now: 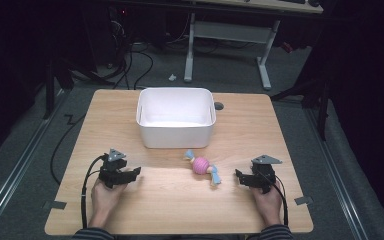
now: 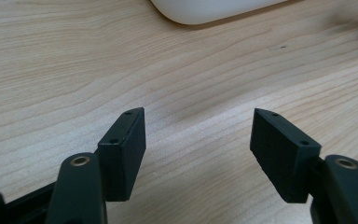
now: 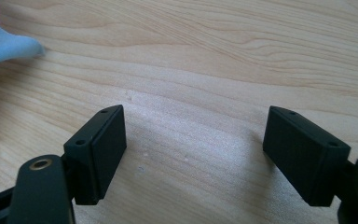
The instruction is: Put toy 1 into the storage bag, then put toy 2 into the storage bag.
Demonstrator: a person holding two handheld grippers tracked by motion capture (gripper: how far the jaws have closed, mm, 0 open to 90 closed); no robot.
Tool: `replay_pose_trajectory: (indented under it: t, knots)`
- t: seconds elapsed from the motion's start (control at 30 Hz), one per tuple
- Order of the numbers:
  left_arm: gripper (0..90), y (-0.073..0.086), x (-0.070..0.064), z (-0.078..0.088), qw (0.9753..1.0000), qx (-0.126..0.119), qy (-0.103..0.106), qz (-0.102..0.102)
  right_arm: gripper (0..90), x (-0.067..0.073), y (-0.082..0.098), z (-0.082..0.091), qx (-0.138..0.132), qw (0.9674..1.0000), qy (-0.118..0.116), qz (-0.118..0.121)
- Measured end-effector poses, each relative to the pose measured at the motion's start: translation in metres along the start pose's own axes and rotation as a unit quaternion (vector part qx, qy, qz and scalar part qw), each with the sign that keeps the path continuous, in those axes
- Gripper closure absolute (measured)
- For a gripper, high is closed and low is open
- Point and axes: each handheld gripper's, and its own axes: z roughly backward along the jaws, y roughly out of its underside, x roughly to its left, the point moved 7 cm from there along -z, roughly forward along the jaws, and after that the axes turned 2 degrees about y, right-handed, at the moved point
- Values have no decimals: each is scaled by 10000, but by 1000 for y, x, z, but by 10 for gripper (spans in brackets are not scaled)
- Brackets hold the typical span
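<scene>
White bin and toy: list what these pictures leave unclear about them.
- White bin: in the high view its near wall hides the front strip of its floor; in the left gripper view the top edge cuts off all but its base.
- Toy: too small in the high view to identify; in the right gripper view the left edge leaves a blue end.

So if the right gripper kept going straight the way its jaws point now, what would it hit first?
Most likely the pink and blue toy. The right gripper is open and points left across the table toward the toy's blue end. That end sits left of centre, so it might only graze it.
</scene>
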Motion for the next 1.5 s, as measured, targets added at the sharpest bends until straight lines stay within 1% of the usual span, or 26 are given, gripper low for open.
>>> replay_pose_trajectory:
  t: [0.03,0.17,0.23,0.4,0.47,0.5,0.53,0.6,0.67,0.7,0.77,0.8,0.83,0.87,0.9,0.93,0.97,1.07,1.23,1.37,1.4,1.43,1.47,1.5]
  knots:
    - [361,1,0,-4,10000,4,-55,-33,213,0,0,0,0,10000,0,1]
    - [358,4,1,-10,9999,13,-136,-86,212,0,0,0,0,10000,-1,-1]
    - [353,4,2,-12,9998,-57,-181,-88,212,0,0,0,1,10000,-2,0]
    - [350,3,3,-15,9995,-131,-261,-121,213,0,0,0,1,10000,-5,3]
    - [343,4,2,-16,9992,-134,-306,-223,212,0,0,0,5,10000,-15,3]
    - [337,4,2,-16,9992,-134,-306,-223,212,0,0,0,5,10000,-15,3]
    - [332,4,1,-17,9986,-164,-380,-336,207,0,-1,-1,10,10000,-24,-4]
    - [320,5,1,-18,9984,-238,-380,-335,204,0,-1,-1,9,10000,-21,3]
    - [318,5,1,-18,9984,-241,-393,-327,168,0,-1,-2,41,10000,2,-18]
    - [316,5,1,-18,9984,-240,-396,-325,164,0,-1,-2,53,10000,18,-31]
    - [311,5,1,-18,9984,-239,-410,-317,165,0,0,-1,121,9999,-50,35]
    - [305,5,1,-18,9984,-235,-425,-301,175,0,0,1,189,9998,-54,50]
    - [298,5,1,-18,9984,-236,-433,-290,216,1,0,2,234,9997,-53,26]
    - [296,5,1,-18,9984,-234,-440,-283,277,1,-1,4,248,9997,-35,49]
    - [294,6,1,-18,9984,-236,-444,-273,305,2,-1,5,228,9996,34,130]
    - [292,6,1,-17,9984,-234,-446,-272,310,2,-2,7,223,9995,88,207]
    - [289,6,1,-17,9984,-233,-446,-272,317,3,-2,8,215,9995,62,215]
    - [285,6,1,-17,9984,-231,-440,-272,328,9,-2,17,218,9995,-154,158]
    - [278,6,1,-17,9984,-217,-430,-287,338,24,-1,32,180,9987,-374,303]
    - [273,6,1,-17,9985,-214,-420,-286,348,39,-2,41,99,9978,-559,334]
    - [273,6,1,-17,9985,-217,-420,-286,347,43,-4,43,71,9977,-572,350]
    - [273,6,1,-17,9985,-217,-420,-286,347,43,-4,43,71,9977,-572,350]
    - [273,6,1,-17,9985,-217,-421,-289,345,51,-8,45,12,9971,-602,461]
    - [272,6,1,-17,9985,-217,-421,-289,345,51,-8,45,12,9971,-602,461]
